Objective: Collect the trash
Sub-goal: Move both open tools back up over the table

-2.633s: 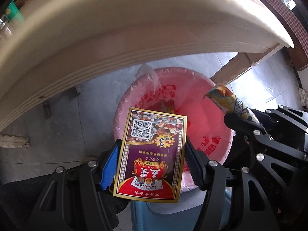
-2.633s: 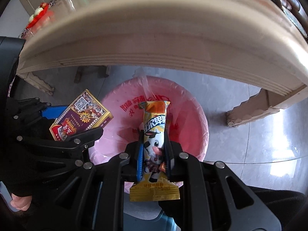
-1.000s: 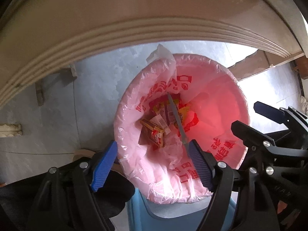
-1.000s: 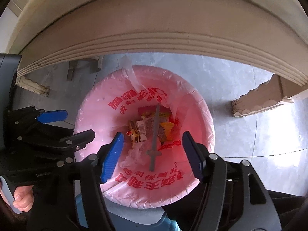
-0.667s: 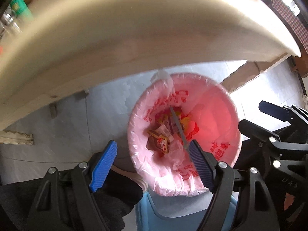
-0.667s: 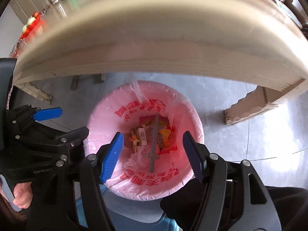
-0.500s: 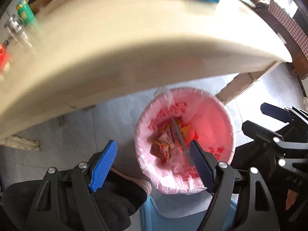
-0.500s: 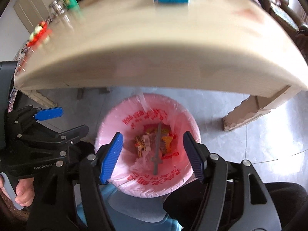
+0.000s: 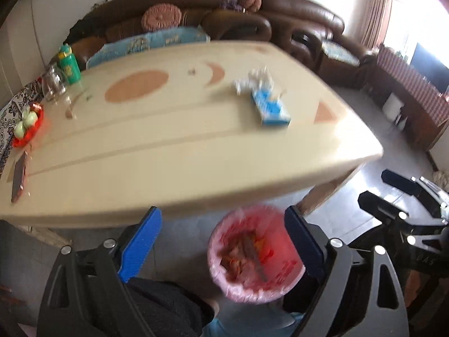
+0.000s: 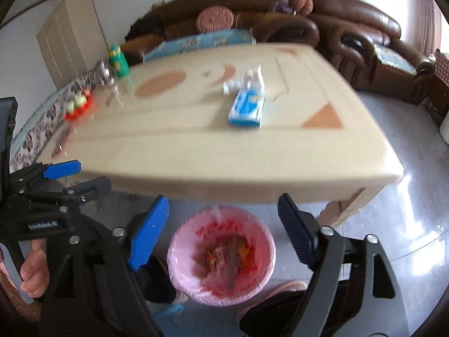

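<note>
- On the table's left end [image 9: 84, 168] sit a green bottle [image 9: 68, 66], glassware [image 9: 53, 85] and a red dish of pale fruit [image 9: 28, 123]; these look like keepers, not trash
- The left gripper [image 9: 221, 241] holds nothing, its jaws opening with only floor and bin showing between them
- The pink-lined trash bin [image 10: 179, 255] stands on the floor under the table's near edge and already holds wrappers and a long grey stick [image 10: 232, 261], so part of the collecting looks done
- The right gripper [image 10: 223, 231] is likewise empty, jaws opening above the bin
- Towards the table's right, crumpled white paper [image 10: 247, 80] touching a blue-and-white box [image 10: 247, 108] appears to be the trash left to fetch
</note>
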